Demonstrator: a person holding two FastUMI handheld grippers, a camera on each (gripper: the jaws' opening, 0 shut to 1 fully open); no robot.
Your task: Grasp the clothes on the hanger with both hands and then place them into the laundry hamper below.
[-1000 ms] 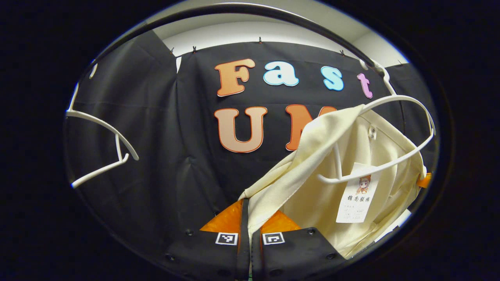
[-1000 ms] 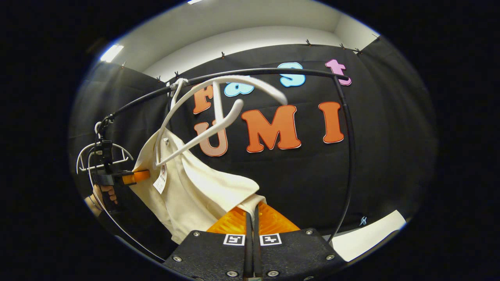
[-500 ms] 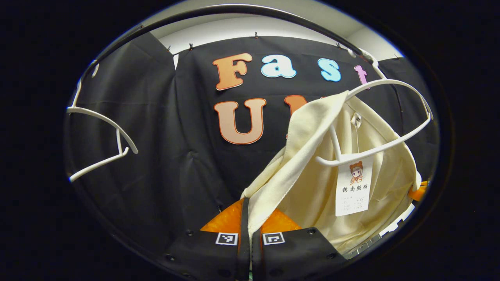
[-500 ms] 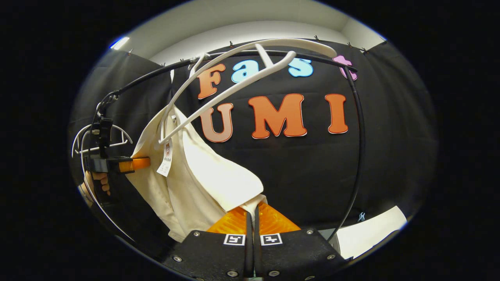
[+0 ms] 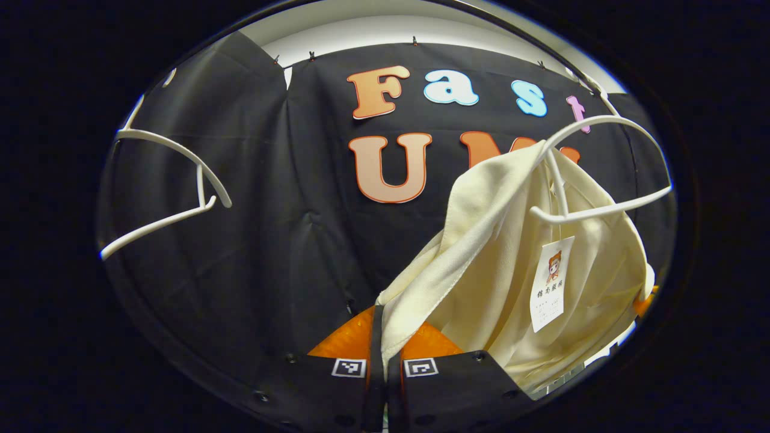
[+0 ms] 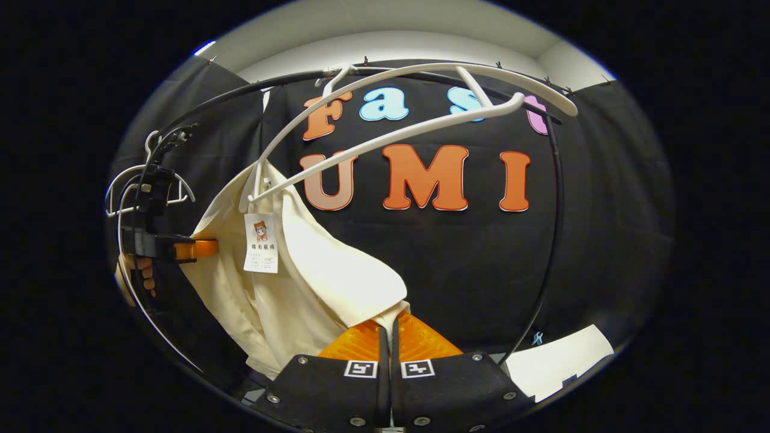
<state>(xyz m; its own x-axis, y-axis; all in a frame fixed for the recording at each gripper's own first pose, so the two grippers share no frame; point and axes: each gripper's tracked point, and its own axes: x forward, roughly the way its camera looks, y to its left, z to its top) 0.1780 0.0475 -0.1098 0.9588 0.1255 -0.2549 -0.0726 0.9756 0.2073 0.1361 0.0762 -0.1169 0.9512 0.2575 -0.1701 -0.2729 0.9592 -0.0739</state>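
Observation:
A cream shirt [image 5: 499, 264] with a paper tag [image 5: 550, 282] hangs partly off a white hanger [image 5: 607, 162] on the black rail. My left gripper [image 5: 379, 328] is shut on a fold of the shirt's edge at the bottom of the left gripper view. In the right gripper view the same shirt [image 6: 301, 282] droops from the tilted hanger [image 6: 415, 102], whose right arm is bare. My right gripper [image 6: 388, 328] is shut on the shirt's other edge. The left gripper [image 6: 201, 248], held by a hand [image 6: 135, 276], grips the shirt at far left.
A second, bare white hanger [image 5: 168, 198] hangs on the rail to the left. The black rail [image 6: 550, 240] curves down on the right in the right gripper view. A pale floor patch [image 6: 559, 361] lies at lower right.
The shirt has slid farther down the hanger, which has swung and tilted; its right arm now stands bare. Both grippers stay shut on the cloth and have dropped slightly.

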